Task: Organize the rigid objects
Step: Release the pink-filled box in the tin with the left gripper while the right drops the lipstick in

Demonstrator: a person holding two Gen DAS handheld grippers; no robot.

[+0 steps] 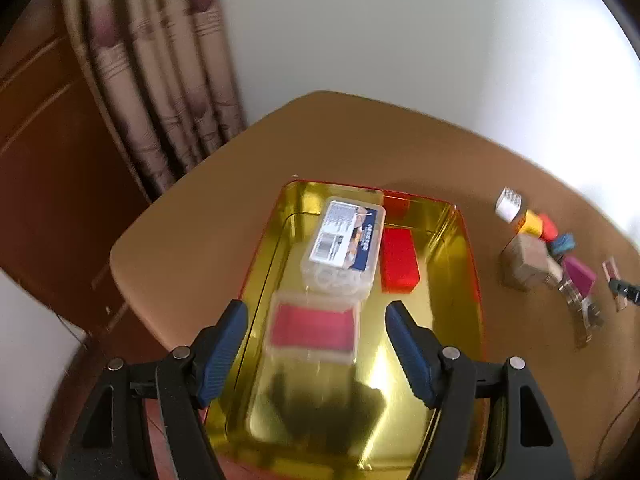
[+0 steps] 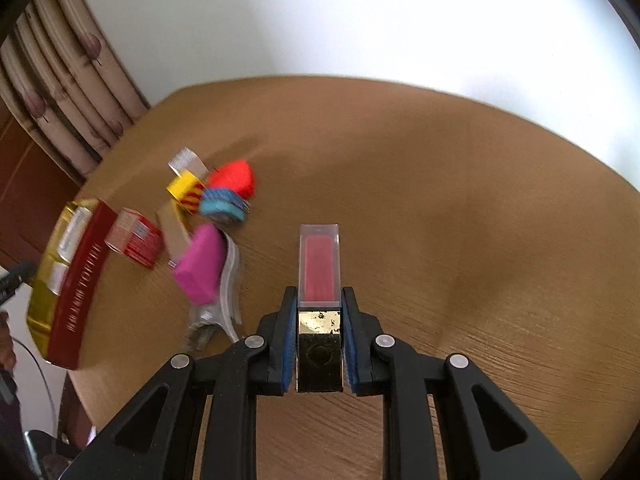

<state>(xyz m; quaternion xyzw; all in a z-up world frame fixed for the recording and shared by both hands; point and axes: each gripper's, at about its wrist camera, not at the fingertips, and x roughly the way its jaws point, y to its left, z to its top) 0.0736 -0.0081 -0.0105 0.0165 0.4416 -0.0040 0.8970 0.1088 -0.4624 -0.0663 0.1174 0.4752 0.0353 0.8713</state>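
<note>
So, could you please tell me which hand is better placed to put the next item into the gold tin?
Right. The right gripper is already shut on the lipstick, ready to carry over. The left gripper hangs open and empty above the gold tin.

Mirror-glossy gold metal tin [image 1: 460,280]; clear smooth plastic box [image 1: 344,248]; matt wood-grain table [image 2: 480,240]; ribbed blue pads [image 1: 224,352]; clear plastic lipstick cap [image 2: 319,264].

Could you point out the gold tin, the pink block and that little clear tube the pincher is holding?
gold tin [image 1: 460,264]: left wrist view, right inner wall.
pink block [image 2: 200,266]: right wrist view, top face.
clear tube [image 2: 319,264]: right wrist view, red middle.
</note>
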